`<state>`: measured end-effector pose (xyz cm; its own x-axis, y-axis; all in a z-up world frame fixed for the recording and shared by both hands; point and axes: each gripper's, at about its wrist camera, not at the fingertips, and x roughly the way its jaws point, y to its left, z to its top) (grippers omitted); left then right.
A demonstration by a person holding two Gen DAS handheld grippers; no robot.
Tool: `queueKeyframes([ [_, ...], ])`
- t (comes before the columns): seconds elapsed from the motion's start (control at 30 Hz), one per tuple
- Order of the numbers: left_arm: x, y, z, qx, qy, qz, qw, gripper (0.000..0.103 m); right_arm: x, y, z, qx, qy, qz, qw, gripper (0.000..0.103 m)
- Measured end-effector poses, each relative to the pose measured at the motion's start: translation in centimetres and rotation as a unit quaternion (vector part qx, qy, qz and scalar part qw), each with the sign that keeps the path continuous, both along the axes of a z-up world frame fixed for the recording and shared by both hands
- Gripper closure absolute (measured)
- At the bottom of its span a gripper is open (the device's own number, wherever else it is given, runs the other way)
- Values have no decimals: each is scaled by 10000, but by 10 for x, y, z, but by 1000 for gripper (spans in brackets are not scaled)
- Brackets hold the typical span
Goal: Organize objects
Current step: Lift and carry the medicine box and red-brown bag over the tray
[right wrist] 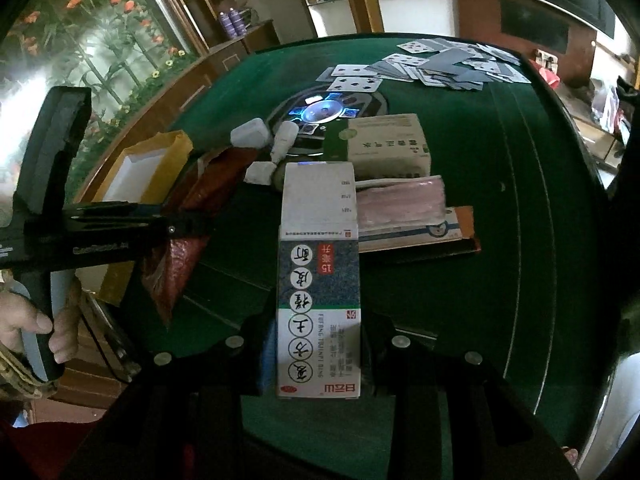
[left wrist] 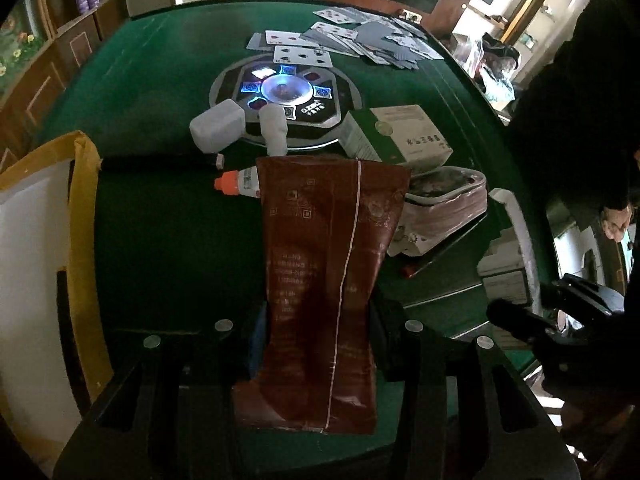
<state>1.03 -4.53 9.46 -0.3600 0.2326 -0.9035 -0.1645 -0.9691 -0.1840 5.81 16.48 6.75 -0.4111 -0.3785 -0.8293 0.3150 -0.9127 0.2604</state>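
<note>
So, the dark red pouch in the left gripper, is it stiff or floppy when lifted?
Probably floppy: the red pouch pinches narrow at the left gripper and flares above. Its glossy, wrinkled film may slip. It looks light.

The left gripper [left wrist: 316, 344] is black, its two broad arms slotted lengthwise and each capped with round silver screw heads; the right gripper [right wrist: 318, 354] is built alike, black with the same silver screws; seen from the right wrist, the left tool has a long black body with faint grey lettering, a small silver rivet and a grey-faced upright block; the hand [right wrist: 30, 330] around its handle shows a patterned tan cuff
</note>
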Motion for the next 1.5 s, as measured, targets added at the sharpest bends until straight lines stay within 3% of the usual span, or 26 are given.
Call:
queueKeyframes([
  [1.5, 12, -86, 32, 65, 159, 685, 9975, 61, -26, -89, 1, -144, -61, 696, 9975, 70],
])
